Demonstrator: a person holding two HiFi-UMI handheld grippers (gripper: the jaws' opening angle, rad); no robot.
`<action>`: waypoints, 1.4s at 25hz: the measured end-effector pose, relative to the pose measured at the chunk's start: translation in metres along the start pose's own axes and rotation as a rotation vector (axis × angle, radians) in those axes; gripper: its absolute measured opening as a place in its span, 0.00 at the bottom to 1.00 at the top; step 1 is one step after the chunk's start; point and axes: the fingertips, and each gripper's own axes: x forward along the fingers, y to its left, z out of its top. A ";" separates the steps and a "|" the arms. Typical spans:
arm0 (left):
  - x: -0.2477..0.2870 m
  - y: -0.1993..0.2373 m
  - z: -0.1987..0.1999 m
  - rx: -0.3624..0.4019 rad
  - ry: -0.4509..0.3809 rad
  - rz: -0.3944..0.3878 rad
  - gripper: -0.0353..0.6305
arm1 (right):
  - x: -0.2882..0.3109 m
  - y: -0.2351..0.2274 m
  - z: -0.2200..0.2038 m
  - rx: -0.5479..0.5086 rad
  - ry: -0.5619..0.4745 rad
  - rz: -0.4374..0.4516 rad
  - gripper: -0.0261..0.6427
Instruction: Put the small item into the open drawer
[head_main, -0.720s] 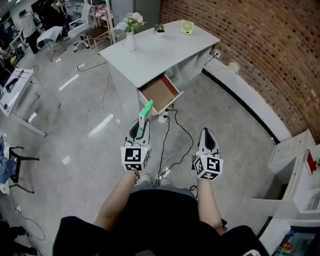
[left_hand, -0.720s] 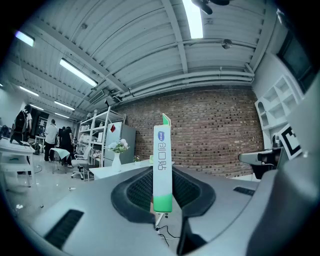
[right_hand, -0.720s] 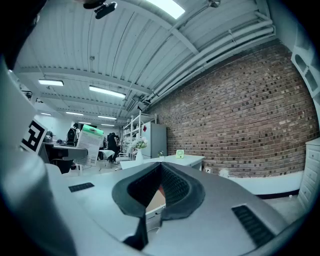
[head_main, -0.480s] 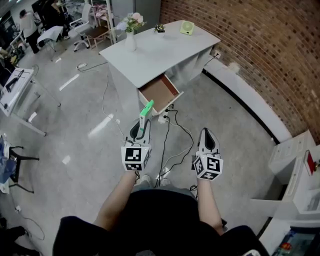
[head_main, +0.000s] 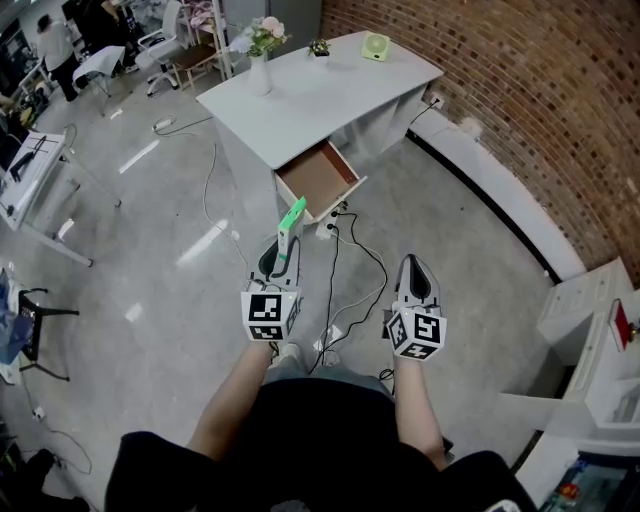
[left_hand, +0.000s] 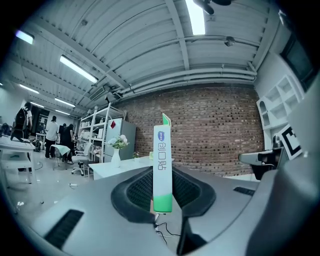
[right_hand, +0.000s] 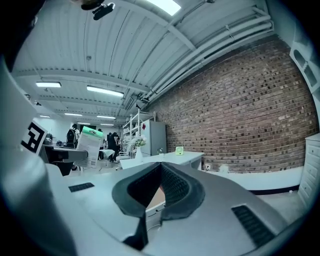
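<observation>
My left gripper (head_main: 283, 252) is shut on a slim white and green box (head_main: 291, 224), which stands up out of the jaws; in the left gripper view the box (left_hand: 162, 167) rises upright between the pads. My right gripper (head_main: 414, 274) is held level beside it, shut with nothing in it, and in its own view the jaws (right_hand: 152, 192) meet. Ahead stands a white desk (head_main: 330, 95) whose drawer (head_main: 318, 180) is pulled out, showing a bare brown bottom. Both grippers hang over the floor, well short of the drawer.
Black cables (head_main: 345, 265) trail on the concrete floor between me and the desk. On the desk top stand a vase of flowers (head_main: 260, 55), a small plant (head_main: 319, 49) and a green object (head_main: 375, 46). A brick wall (head_main: 520, 90) runs along the right; white cabinets (head_main: 595, 340) at the right.
The desk and drawer have shifted slightly up in the head view. Both grippers keep their pose, the left still holding the box.
</observation>
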 end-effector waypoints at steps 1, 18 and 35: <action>0.001 -0.002 -0.002 -0.003 0.006 0.000 0.19 | 0.000 -0.002 -0.002 0.002 0.004 -0.002 0.03; 0.039 -0.047 -0.014 -0.011 0.042 0.083 0.19 | 0.019 -0.067 -0.020 0.060 0.037 0.073 0.04; 0.047 -0.067 -0.005 -0.013 0.041 0.099 0.19 | 0.021 -0.094 -0.028 0.090 0.057 0.091 0.04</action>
